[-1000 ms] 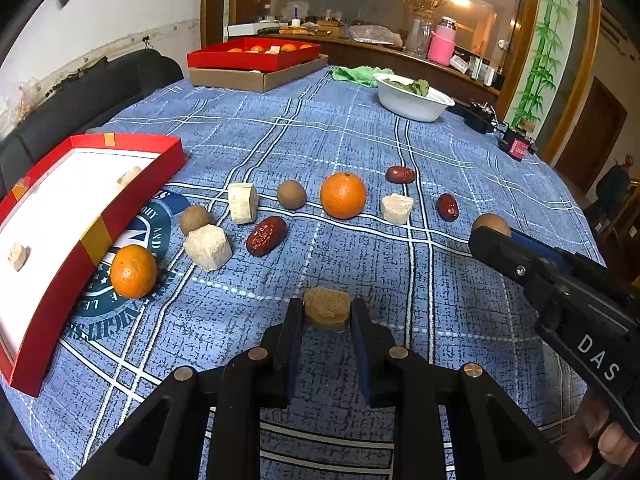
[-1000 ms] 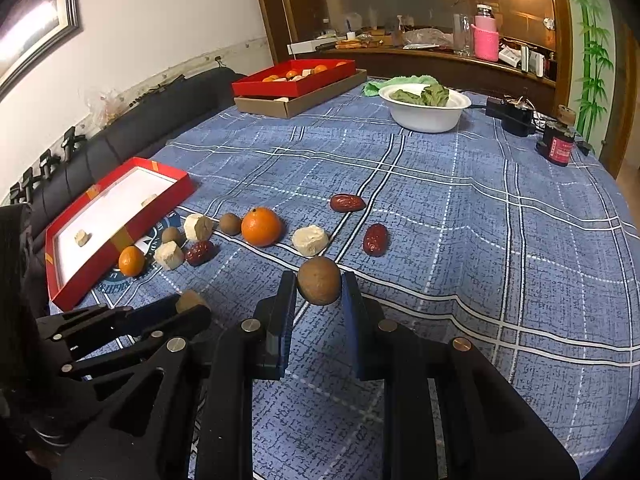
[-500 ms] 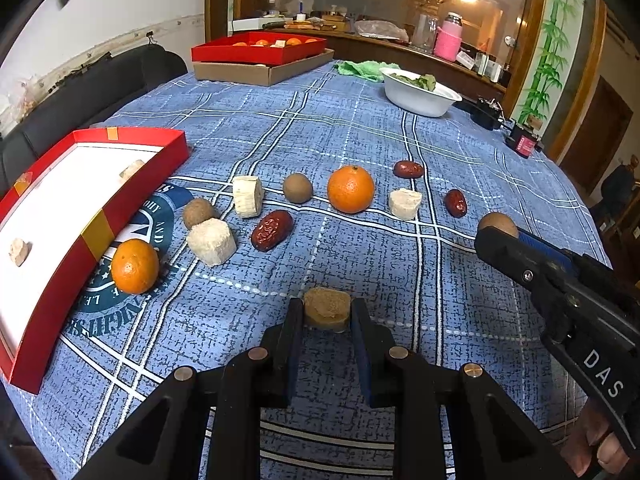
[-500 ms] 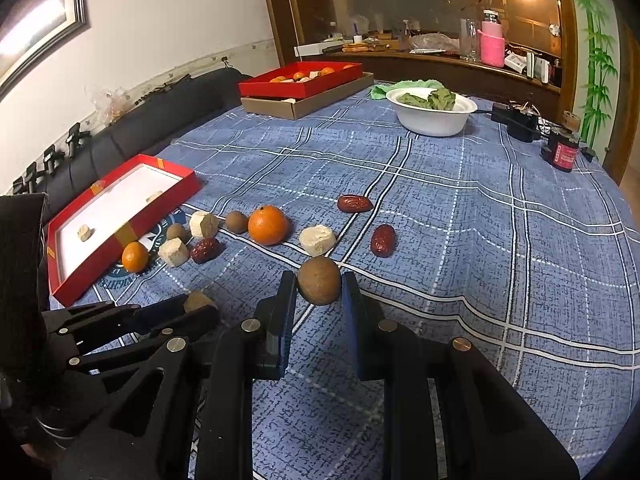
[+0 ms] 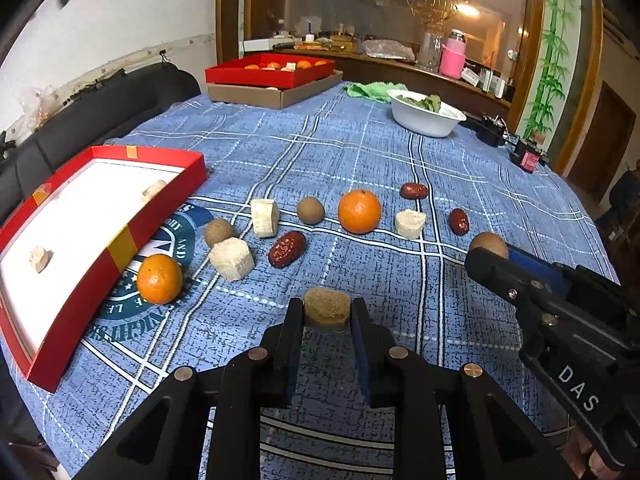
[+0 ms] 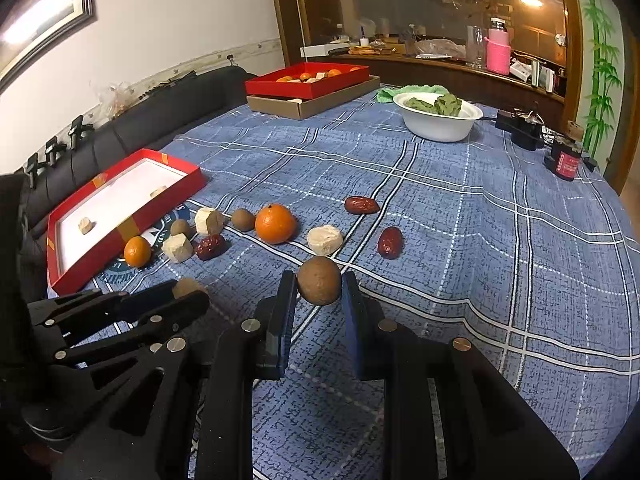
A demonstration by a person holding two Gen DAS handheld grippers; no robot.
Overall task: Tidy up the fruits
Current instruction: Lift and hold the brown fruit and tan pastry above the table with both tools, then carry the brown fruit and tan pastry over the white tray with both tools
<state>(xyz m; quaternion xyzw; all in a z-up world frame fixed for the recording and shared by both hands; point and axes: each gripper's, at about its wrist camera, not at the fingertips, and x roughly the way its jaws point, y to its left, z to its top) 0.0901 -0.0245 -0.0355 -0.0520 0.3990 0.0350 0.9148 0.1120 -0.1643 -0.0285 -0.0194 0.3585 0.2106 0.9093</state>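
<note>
Left wrist view, left hand-held gripper [image 5: 327, 314]: clamped on a tan chunk [image 5: 327, 312], pinched at its two flat sides, held above the desk [image 5: 360, 152].
Left wrist view, chunk handling: looks light, dry and crumbly; I judge a firm squeeze could chip it, so the broad side faces are the right hold.
Left wrist view, loose fruit: orange [image 5: 359, 211] at 12 o'clock of the gripper; red date [image 5: 287, 243] at 11 o'clock; pale chunk [image 5: 231, 258] and small orange [image 5: 159, 279] at 10 o'clock, the small orange just beside the red tray [image 5: 120, 240].
Left wrist view, tray: two small pale pieces inside, well apart.
Right wrist view, right hand-held gripper [image 6: 319, 290]: closed on a round brown fruit [image 6: 319, 285], gripped across its widest part.
Right wrist view, fruit handling: seems light, with a hard, thin, smooth shell; probably apt to roll or slip out, so hold across the middle with gentle pressure.
Right wrist view, surroundings: white bowl [image 6: 438, 122] at 1 o'clock, far off; red tray at 10 o'clock.
</note>
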